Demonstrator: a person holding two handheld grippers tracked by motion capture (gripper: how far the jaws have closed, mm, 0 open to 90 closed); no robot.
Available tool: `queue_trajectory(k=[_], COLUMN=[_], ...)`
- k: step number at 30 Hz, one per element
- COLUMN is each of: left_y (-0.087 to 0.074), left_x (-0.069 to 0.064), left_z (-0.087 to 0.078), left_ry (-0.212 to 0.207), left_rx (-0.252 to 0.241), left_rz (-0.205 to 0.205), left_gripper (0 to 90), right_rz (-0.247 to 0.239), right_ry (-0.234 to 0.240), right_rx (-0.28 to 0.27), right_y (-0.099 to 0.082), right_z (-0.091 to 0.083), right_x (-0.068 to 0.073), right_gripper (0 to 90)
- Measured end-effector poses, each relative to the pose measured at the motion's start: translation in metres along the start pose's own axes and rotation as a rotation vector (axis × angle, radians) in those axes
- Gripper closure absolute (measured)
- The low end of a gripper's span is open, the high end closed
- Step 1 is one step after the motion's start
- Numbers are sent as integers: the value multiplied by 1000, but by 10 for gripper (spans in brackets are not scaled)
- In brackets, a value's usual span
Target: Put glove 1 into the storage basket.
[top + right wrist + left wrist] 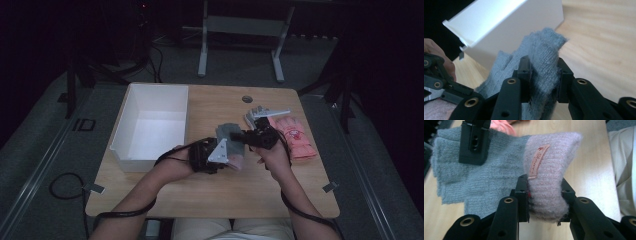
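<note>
Two grippers pinch one grey knit glove between them, mid-tabletop.

Left to right: white bin (150, 125) sits open on the left part of the tabletop (210, 195). Just right of it, left gripper (231, 159) has its jaws pressed onto the glove's pale pink cuff (549, 182), which bears a small tan label (538, 160); cuff bunched between the jaws. Grey glove (229, 134) stretches from there toward the right gripper (245, 136), whose jaws clamp a fold of grey knit near the finger end (544, 55). Glove fingers lie close to the bin wall (506, 27). Further right, a pink glove (296, 140) lies flat on the tabletop, a grey-white glove (257, 114) just behind it.
</note>
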State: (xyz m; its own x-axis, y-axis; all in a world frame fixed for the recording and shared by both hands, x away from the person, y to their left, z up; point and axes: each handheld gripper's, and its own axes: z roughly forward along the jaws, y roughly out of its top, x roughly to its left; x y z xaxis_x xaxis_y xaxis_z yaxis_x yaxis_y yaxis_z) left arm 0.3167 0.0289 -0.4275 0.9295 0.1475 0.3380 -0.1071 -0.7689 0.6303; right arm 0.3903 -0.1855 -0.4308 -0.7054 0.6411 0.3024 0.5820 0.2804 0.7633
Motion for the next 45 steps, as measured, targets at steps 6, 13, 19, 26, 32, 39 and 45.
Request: queue_trajectory(k=[6, 13, 19, 26, 32, 39, 45], left_y=[-1, -10, -26, -54, -79, -119, -145], left_x=[19, 42, 60, 72, 80, 88, 87], left_z=[-26, -55, -79, -100, -113, -120, -113], left_ry=[40, 42, 55, 81, 102, 86, 53], left_rx=[2, 19, 27, 41, 76, 95, 108], left_rz=[3, 10, -8, -38, -61, -76, -113], left_gripper=[686, 685, 684, 684, 684, 683, 683], right_rz=[-34, -78, -113, -126, -121, -113, -103], right_ry=[-5, 0, 4, 14, 33, 37, 21], right_rx=[-25, -27, -23, -19, -7, 28, 75], right_y=[32, 64, 90, 114, 127, 132, 124], right_z=[3, 17, 37, 70, 100, 141, 171], right_x=[14, 31, 46, 65, 78, 92, 97], right_gripper=[714, 715, 714, 715, 715, 716, 716])
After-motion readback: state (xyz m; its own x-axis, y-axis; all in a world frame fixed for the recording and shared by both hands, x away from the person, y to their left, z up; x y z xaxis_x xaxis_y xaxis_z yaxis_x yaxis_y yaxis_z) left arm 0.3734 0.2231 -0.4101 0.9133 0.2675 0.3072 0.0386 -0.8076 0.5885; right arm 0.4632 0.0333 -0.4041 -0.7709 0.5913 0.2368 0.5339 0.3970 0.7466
